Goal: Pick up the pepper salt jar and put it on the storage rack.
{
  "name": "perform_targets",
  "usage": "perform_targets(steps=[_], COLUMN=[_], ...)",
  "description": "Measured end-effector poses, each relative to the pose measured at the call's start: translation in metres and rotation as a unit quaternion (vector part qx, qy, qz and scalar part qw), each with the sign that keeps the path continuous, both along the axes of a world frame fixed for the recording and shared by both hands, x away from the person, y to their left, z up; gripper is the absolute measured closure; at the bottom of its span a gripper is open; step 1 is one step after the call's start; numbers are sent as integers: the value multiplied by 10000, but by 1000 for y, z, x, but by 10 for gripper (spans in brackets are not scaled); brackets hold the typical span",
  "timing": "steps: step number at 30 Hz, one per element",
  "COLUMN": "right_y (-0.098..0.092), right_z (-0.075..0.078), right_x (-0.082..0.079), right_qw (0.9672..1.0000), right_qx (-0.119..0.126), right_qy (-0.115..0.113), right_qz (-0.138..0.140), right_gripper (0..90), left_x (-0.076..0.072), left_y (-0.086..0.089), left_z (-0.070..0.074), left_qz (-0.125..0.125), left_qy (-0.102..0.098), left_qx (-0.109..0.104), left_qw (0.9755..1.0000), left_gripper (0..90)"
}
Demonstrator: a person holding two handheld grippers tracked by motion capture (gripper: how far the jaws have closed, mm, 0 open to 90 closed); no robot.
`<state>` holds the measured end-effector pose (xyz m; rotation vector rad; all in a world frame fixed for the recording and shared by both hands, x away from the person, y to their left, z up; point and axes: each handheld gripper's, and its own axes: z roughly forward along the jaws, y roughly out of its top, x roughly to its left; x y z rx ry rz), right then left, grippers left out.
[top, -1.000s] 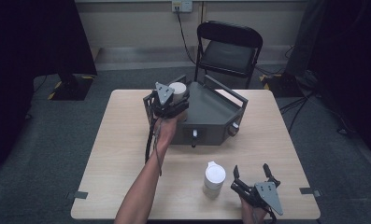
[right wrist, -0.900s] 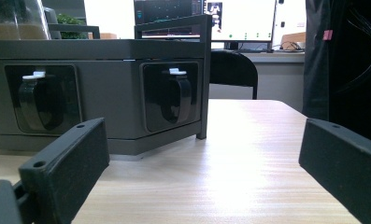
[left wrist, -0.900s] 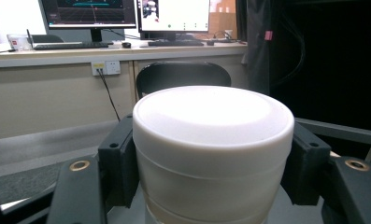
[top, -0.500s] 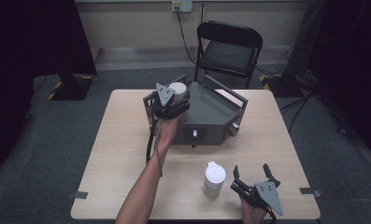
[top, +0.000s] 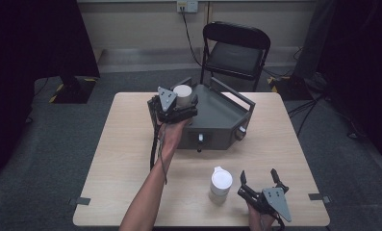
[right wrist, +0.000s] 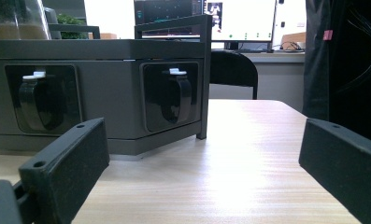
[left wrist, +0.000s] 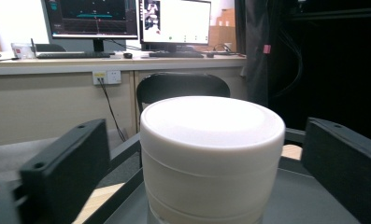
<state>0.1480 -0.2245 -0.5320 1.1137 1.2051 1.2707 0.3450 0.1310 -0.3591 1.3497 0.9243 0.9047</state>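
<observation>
Your left gripper has just been opening; its jaws now stand spread with the white lidded jar between them, pads clear of it, jar resting on the grey tray box. A black chair stands beyond. Your right gripper sits spread and empty, a second white jar just to its left, the box's latched front wall ahead.

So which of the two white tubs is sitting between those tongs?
The white tub on the grey tray, at its left rear corner: the left tongs stand open around it. The other white tub stands on the table beside the right tongs.
</observation>
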Motion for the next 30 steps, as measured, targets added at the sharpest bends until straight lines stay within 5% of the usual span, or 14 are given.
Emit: perform_targets(steps=[14,30], right_y=[0,0], right_z=[0,0], right_x=[0,0], right_qw=[10000,10000], right_qx=[0,1], right_qy=[0,-2], right_qz=[-2,-8], right_gripper=[4,4], left_x=[-24,-50], left_y=[10,15], left_z=[-18,-26], left_qz=[31,-42], left_qy=[-206,-518], left_qx=[-263,-59], left_qw=[9994,9986], left_gripper=[1,0])
